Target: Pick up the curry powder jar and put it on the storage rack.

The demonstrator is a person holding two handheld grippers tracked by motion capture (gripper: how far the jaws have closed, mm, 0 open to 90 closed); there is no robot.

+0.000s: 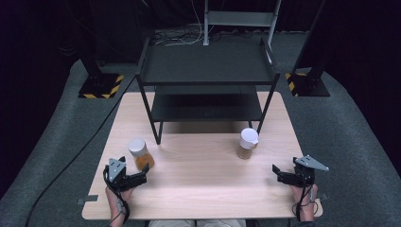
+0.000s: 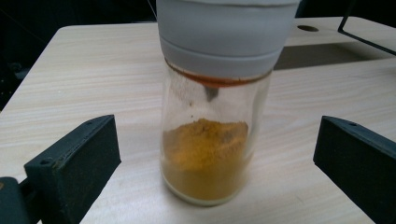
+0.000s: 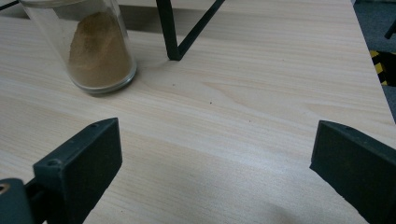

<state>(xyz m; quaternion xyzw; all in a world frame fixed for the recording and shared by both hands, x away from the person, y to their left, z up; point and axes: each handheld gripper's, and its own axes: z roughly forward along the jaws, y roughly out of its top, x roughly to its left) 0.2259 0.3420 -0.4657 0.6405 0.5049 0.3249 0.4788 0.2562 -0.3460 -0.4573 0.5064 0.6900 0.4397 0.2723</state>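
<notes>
Standing upright on the table (image 1: 198,189), the jar of orange-yellow powder (image 1: 140,154) is the thing in hand: it sits just in front of the shelf rack's (image 1: 208,80) front left leg, with its grey-white lid (image 2: 227,32) on and its glass body about a third full. The left gripper (image 1: 143,171) is close by on the near side of that jar, and the left gripper view shows the jar centred between the two black jaws, which stand wide apart with bare wood showing on either side of the glass; nothing is gripped yet. So the reach looks made and the grasp itself is still to come: the jaws must close on the glass below the lid before any lifting. A second jar (image 1: 247,143), holding tan-brown powder under a white lid, stands upright just in front of the rack's front right leg. The right gripper (image 1: 275,172) is farther from the rack than that jar, near the table's right front corner, and its own view shows the jaws spread wide over empty tabletop, with the tan jar (image 3: 96,46) off toward the upper left, well ahead of the pads and not between them. Both tiers of the rack are bare, so if the jars are meant for it, as I judge likely, neither has been moved and almost all of the work is left.
</notes>
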